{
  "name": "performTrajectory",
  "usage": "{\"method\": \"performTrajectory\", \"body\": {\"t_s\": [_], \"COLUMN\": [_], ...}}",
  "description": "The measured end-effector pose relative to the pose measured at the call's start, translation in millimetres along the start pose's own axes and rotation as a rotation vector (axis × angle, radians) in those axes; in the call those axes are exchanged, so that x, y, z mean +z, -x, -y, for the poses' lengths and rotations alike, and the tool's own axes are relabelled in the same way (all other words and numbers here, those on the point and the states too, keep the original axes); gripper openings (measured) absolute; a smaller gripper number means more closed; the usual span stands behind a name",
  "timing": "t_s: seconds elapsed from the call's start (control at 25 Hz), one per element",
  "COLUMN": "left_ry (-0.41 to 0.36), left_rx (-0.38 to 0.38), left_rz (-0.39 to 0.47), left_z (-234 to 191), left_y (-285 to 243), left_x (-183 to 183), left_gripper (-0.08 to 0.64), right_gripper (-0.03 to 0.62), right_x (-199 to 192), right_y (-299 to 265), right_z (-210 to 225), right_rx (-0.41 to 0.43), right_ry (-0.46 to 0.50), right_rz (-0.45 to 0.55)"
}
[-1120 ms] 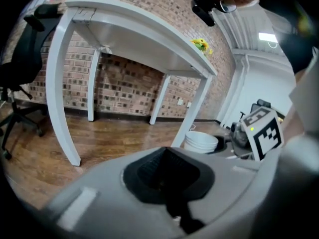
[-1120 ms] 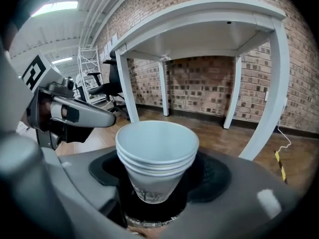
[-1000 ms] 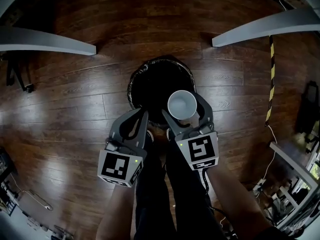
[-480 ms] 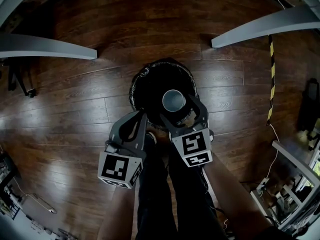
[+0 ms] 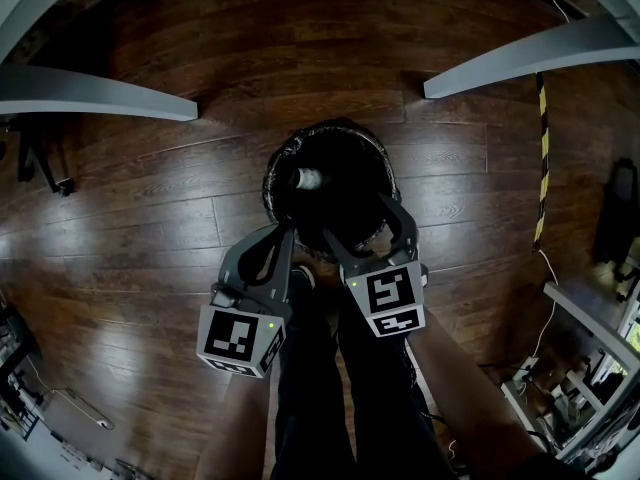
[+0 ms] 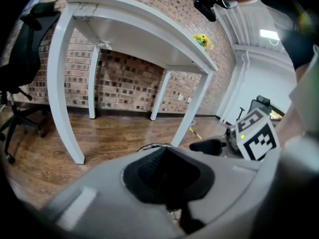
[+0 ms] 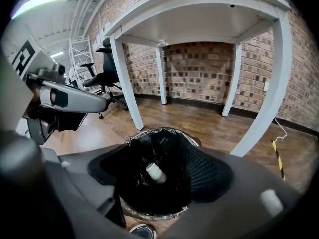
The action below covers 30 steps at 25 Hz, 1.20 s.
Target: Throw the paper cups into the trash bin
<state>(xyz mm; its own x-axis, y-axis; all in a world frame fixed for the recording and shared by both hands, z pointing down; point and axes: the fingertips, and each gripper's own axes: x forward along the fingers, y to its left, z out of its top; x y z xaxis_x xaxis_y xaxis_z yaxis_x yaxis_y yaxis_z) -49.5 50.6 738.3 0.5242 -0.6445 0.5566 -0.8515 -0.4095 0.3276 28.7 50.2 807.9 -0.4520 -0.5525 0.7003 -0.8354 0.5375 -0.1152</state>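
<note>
Head view: my right gripper (image 5: 358, 216) over trash bin (image 5: 272, 158), jaws just opened wide, empty; paper cup (image 5: 307, 179) dim inside; left gripper (image 5: 288, 230) closed.

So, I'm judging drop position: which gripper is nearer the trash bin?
Right. The right gripper hangs over the trash bin's near rim, jaws open; the left gripper sits short of that rim.

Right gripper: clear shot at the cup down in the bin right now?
Likely yes: the right gripper, jaws just opened and empty, hangs over the bin and its open mouth; the paper cup lies uncovered inside. Bin depth may limit reach.
</note>
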Motion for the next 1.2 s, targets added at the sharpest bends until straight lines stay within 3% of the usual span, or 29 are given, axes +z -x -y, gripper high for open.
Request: {"method": "performTrajectory", "body": {"t_s": [0.2,0.44,0.68,0.92,1.2], "left_ry": [-0.029,-0.052,-0.088,-0.133,-0.214], "left_rx": [-0.017,-0.018,-0.044,-0.045,-0.065], "left_rz": [0.035,0.061,0.121,0.186,0.3], "left_z": [2,8,28,45,77], "left_y": [5,14,28,55,95], "left_x": [9,32,74,127,216], "left_gripper": [0.005,0.004,0.005,0.005,0.004], "right_gripper": [0.348,0.177,0.055,0.023,0.012], "right_x": [20,56,98,148,213], "right_y": [8,30,55,93,151], "right_z": [-3,3,3,2,-3], "right_rx": [-0.016,-0.075,-0.073,-0.105,-0.138], "right_ry": [0.006,0.034,0.045,0.092,0.102], "right_rz": [0.041,0.127,0.184,0.229,0.334]}}
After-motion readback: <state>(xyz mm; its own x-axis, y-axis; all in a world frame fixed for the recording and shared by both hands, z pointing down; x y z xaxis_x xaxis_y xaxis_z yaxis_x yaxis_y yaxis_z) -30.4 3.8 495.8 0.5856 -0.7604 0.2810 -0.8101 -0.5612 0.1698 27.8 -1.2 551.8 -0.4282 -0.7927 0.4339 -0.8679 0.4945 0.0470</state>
